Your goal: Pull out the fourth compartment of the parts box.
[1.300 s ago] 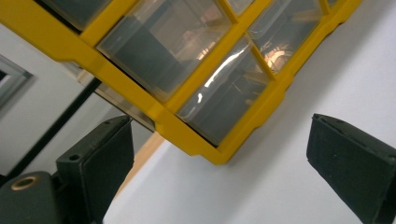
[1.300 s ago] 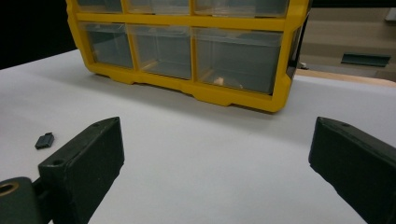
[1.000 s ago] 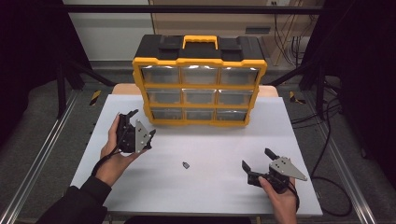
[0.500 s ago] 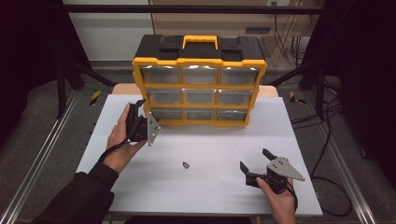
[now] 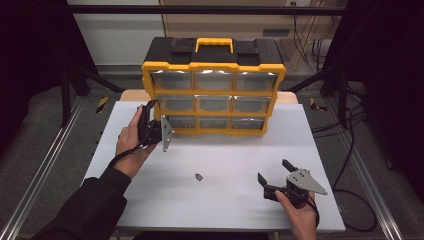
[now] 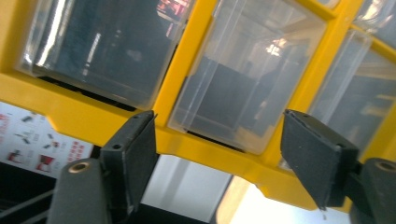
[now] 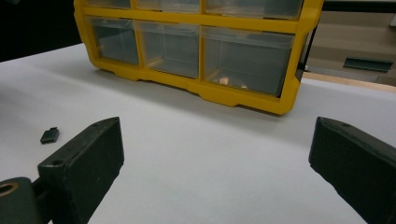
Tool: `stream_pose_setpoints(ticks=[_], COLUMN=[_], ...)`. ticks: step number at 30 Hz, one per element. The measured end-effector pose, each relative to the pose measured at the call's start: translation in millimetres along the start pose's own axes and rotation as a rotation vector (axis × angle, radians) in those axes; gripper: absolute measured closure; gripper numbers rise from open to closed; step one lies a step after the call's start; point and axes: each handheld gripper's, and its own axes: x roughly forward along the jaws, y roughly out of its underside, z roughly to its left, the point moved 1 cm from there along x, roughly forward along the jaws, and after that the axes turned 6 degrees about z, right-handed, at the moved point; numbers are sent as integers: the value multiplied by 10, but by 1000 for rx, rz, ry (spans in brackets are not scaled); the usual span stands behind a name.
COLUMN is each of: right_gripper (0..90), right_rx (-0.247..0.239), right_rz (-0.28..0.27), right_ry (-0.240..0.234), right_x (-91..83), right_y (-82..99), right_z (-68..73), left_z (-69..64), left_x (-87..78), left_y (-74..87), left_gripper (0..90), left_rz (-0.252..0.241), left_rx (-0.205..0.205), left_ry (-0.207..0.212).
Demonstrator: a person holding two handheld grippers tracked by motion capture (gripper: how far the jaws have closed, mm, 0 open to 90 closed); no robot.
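Note:
A yellow and black drawer organizer [image 5: 214,90] with clear drawers stands upright at the back of the white table [image 5: 225,155]. My left gripper [image 5: 152,120] is held right up against the organizer's lower left corner. In the left gripper view its jaws [image 6: 224,158] have just been closing and stand apart on either side of the bottom edge of a clear drawer [image 6: 233,84], with no pad pressing on it. My right gripper [image 5: 274,172] rests low at the front right, wide open with nothing in it [image 7: 224,158]. A small dark piece [image 5: 199,176] [image 7: 49,135] lies on the table.
The organizer [image 7: 196,42] fills the back of the table, with its yellow carry handle [image 5: 214,44] on top. Metal rails [image 5: 45,165] run along both sides of the table. Cables [image 5: 350,165] trail on the floor at the right.
My left gripper has moved up and right from the open table to the organizer's lower left corner, and the hand has rolled. The right gripper and the small dark piece have stayed put.

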Motion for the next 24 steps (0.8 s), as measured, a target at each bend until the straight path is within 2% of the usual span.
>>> stream_pose_setpoints(ticks=[2,6,8,9,13,18,21,24], right_gripper=[35,35,35,35,35,35,35,35], right_rx=[0,7,9,8,9,11,16,17], right_rz=[0,-3,-4,-5,-5,-6,-7,-7], right_ry=[-1,0,0,0,0,0,1,0], right_x=[-1,-8,-11,-14,-18,-22,-24,-25], right_y=[-1,-2,-3,-4,-3,-1,3,5], right_z=[0,-9,-10,-13,-17,-27,-31,-34], left_z=[-2,-23,-33,-49,-76,-73,-72,-75], left_x=[3,21,22,30,56,102,174,214], left_y=[-2,-9,-8,-10,-23,-53,-45,-36], left_gripper=[303,432,478,497,553,592,595,603], left_rz=[1,8,7,9,4,0,10,7], left_rx=[6,52,60,90,138,170,216,233], left_ry=[-7,-38,-49,-66,-95,-124,-144,-159])
